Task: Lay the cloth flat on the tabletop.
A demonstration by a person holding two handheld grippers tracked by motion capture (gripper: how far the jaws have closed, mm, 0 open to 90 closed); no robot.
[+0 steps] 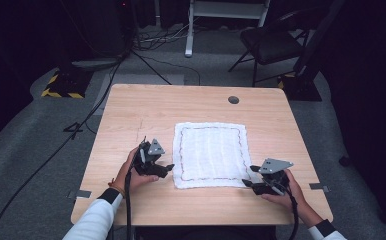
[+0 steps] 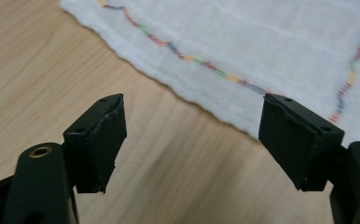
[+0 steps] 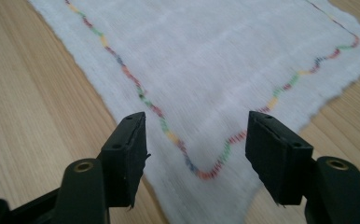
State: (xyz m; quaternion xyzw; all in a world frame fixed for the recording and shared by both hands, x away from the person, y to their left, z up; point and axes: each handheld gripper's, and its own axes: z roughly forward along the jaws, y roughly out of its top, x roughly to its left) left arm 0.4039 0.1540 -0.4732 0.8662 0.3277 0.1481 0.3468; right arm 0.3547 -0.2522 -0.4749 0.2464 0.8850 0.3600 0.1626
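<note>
We are holding the left gripper (image 1: 167, 168) with jaws spread beside the white cloth (image 1: 211, 155), lying flat between both tools, while the right gripper (image 1: 248, 176), also spread, straddles its near corner, seemingly readying a pinch.

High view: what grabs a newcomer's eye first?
The white cloth with its wavy multicoloured stitched border, lying flat at the middle of the wooden table. Next, the two black tongs flanking its near corners: the left tongs by the near-left corner, the right tongs at the near-right corner, both open, with that corner lying between the right jaws.
</note>
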